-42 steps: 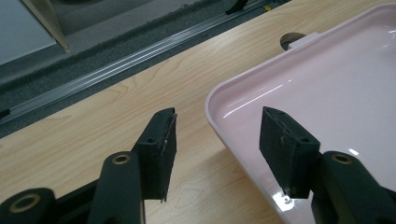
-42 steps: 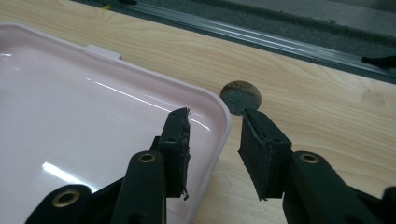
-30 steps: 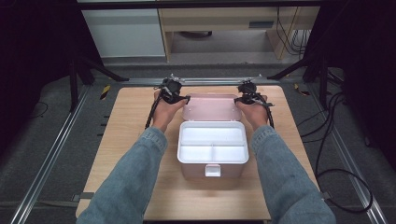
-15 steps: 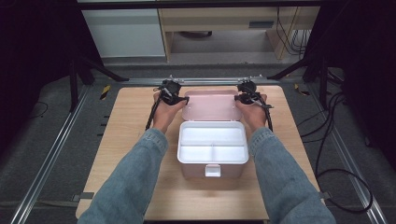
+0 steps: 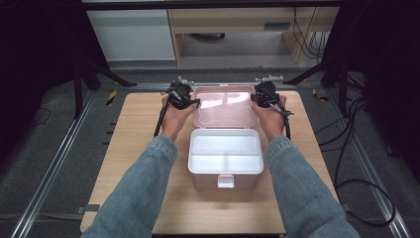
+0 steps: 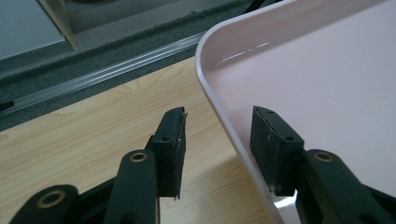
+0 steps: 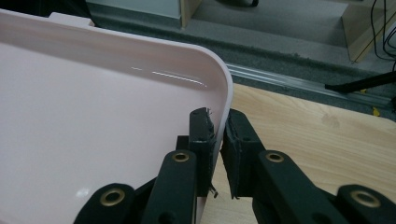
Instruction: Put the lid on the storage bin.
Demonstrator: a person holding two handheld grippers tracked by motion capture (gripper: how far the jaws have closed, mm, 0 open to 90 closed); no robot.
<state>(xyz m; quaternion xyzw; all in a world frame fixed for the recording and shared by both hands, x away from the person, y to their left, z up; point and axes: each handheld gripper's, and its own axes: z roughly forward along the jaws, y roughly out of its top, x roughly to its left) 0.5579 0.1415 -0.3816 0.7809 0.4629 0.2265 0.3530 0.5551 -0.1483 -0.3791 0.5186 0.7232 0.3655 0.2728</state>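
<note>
Surface: wooden table (image 5: 138, 163); white box (image 5: 226, 153) centre, pink lid (image 5: 225, 106) at 12 o'clock.
Left gripper (image 6: 217, 135): closing, astride lid rim, pads not touching.
Right gripper (image 7: 218, 133): clamped on lid rim.

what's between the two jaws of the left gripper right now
In the left gripper view, the pink lid's rim stands between the left gripper's closing jaws, with a gap beside each pad; wooden table shows beneath.

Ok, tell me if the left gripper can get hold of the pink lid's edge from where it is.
Probably yes. The left gripper already straddles the pink lid rim, one jaw outside, one inside, with nothing between them but the rim. Its jaws have just been closing but don't yet pinch it.
</note>
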